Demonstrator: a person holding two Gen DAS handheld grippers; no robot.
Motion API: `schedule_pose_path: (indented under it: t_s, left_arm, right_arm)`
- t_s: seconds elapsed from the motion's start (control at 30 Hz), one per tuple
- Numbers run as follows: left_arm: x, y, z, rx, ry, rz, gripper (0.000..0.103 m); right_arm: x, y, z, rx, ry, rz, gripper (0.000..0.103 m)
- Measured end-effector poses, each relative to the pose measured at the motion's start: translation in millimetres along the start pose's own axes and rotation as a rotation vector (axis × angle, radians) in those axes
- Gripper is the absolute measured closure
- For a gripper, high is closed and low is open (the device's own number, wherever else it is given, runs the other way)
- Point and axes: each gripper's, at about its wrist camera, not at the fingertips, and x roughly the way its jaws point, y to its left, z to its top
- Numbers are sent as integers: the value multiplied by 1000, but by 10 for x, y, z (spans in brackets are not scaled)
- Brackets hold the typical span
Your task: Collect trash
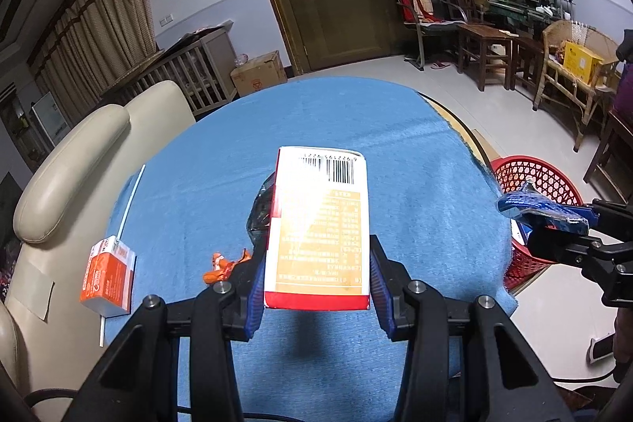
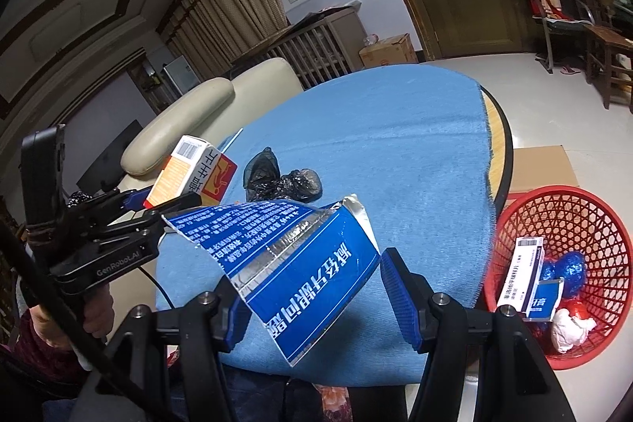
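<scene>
Your left tongs (image 1: 318, 287) clamp a white-and-orange carton (image 1: 320, 228) above the blue tabletop (image 1: 415, 153) — your right tongs (image 2: 312, 299) stand wide, a torn blue wrapper (image 2: 292, 263) against one pad, beside the red basket (image 2: 593, 224).

Left hand-held gripper (image 1: 318, 297): raised, pointing forward; blue-padded fingers (image 1: 253, 299) pressed against both sides of an upright carton, holding it clear of the surface below.
Right hand-held gripper (image 2: 316, 297): level and forward-pointing; jaws spread wide, a torn blue foil packet lying across the gap, pinned at the left pad, the right finger (image 2: 399, 297) standing apart from it.
Relative pose: from the right wrist view the left hand-held gripper sits to the left, angled up and inward; from the left wrist view the right hand-held gripper reaches in from the right edge.
Hand: fingers wrapped around the left handle (image 2: 95, 319), low in the right wrist view.
</scene>
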Motion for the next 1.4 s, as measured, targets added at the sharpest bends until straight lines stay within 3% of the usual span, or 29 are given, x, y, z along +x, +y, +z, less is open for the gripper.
schedule_pose_path:
  t_s: [1.4]
  left_arm:
    - [103,-191,-63,48,28,-10,56]
  right_arm:
    - [-32,-22,-73,25,8,-30,40]
